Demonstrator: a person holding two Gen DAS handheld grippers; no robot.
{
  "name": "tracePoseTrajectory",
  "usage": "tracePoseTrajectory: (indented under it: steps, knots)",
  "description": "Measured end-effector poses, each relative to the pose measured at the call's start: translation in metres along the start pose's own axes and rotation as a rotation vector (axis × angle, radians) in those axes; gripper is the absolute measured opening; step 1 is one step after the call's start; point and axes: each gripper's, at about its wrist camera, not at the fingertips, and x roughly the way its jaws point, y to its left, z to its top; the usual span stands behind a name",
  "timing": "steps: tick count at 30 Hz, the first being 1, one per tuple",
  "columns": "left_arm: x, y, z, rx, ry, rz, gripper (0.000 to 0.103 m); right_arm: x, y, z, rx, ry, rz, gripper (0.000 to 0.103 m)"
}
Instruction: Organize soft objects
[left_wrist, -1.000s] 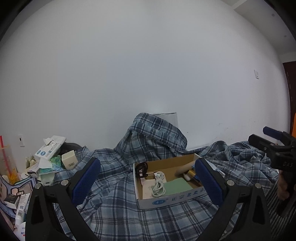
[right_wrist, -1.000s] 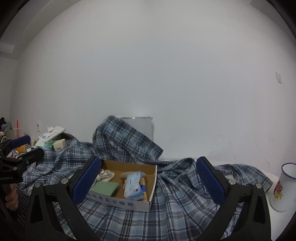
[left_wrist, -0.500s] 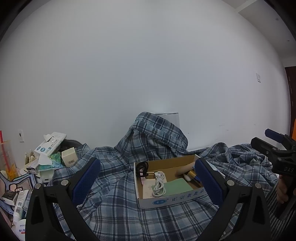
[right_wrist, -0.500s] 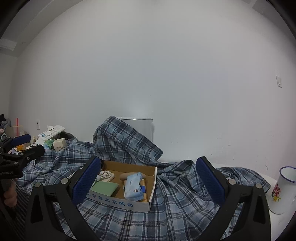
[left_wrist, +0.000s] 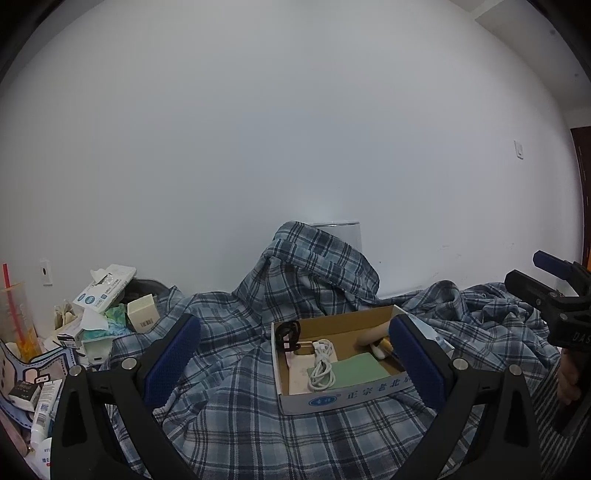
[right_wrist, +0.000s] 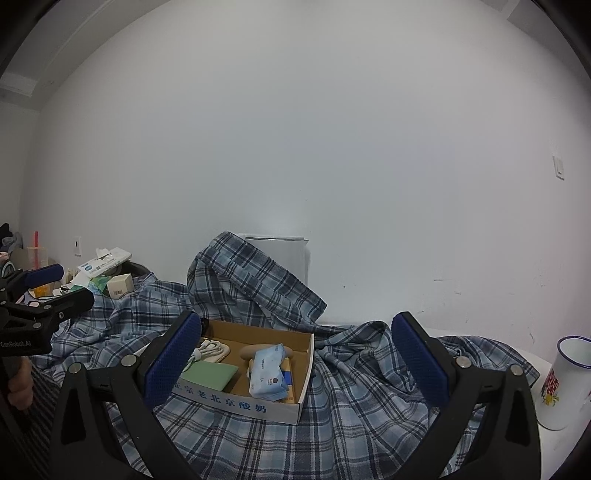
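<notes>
both tongs hang spread wide and hold nothing: the left tongs (left_wrist: 293, 354) and the right tongs (right_wrist: 295, 354) each frame the cardboard box (left_wrist: 332, 397), probably so the person can size up the job before reaching in.

the plaid shirt (right_wrist: 258, 284), the soft thing to organize, lies rumpled all around the box, under it and heaped up behind it over a white container (right_wrist: 284, 254); the box seems to sit on top of the cloth, so it likely has to come off first.

inside the box i count one white cable (left_wrist: 322, 363), one green pad (left_wrist: 356, 371), one blue tissue pack (right_wrist: 267, 371) and one black strap (left_wrist: 289, 334). right of the box stands one enamel mug (right_wrist: 567, 384); left of it, a pile of small cartons (left_wrist: 107, 284), too jumbled to count.
</notes>
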Motion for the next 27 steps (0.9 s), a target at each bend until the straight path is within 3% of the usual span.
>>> tracePoseTrajectory:
  steps: [27]
  knots:
    - [-0.0004,0.0009,-0.0002,-0.001,0.01,0.017,0.103,0.0007,0.0005,0.0002,0.001,0.006,-0.008,0.103]
